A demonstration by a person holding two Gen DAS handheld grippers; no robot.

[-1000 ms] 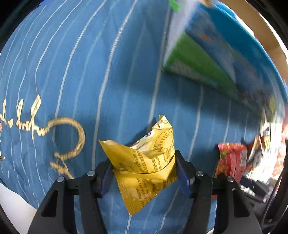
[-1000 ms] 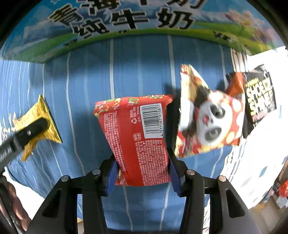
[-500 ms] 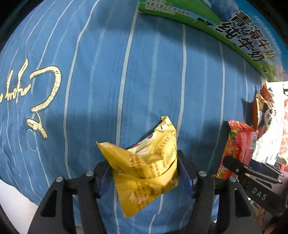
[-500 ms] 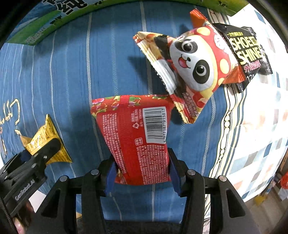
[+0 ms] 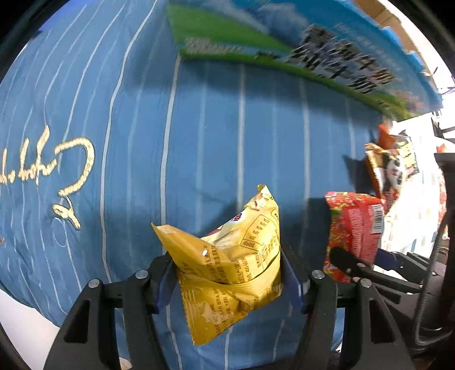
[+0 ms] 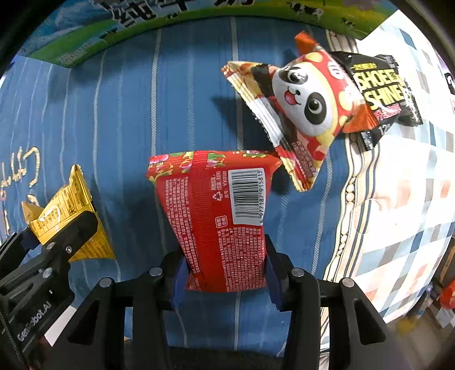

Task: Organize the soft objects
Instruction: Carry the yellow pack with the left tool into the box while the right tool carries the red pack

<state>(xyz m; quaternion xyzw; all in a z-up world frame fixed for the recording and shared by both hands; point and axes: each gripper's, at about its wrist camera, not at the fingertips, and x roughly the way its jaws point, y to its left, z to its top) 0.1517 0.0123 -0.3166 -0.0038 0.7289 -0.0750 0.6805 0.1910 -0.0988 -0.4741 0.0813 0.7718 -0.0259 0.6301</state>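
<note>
My left gripper (image 5: pixel 227 273) is shut on a yellow snack packet (image 5: pixel 233 261) and holds it above the blue striped bedding (image 5: pixel 199 128). My right gripper (image 6: pixel 224 264) is shut on a red snack packet (image 6: pixel 219 216) with a barcode, also above the bedding. The red packet shows at the right of the left wrist view (image 5: pixel 352 230); the yellow packet and left gripper show at the left of the right wrist view (image 6: pixel 65 213). A panda snack packet (image 6: pixel 301 105) lies on the bedding just beyond the red one, overlapping a black "Shoe Shine" packet (image 6: pixel 381 88).
A large blue-and-green milk carton box (image 5: pixel 298 45) stands along the far edge of the bedding, also visible in the right wrist view (image 6: pixel 170 17). A checked quilt (image 6: pixel 398 213) lies to the right. Gold embroidered script (image 5: pixel 57 165) marks the bedding at the left.
Both grippers keep their packets. The left wrist view has swung right, bringing the box and red packet closer. The right gripper has moved a little nearer the panda packet.
</note>
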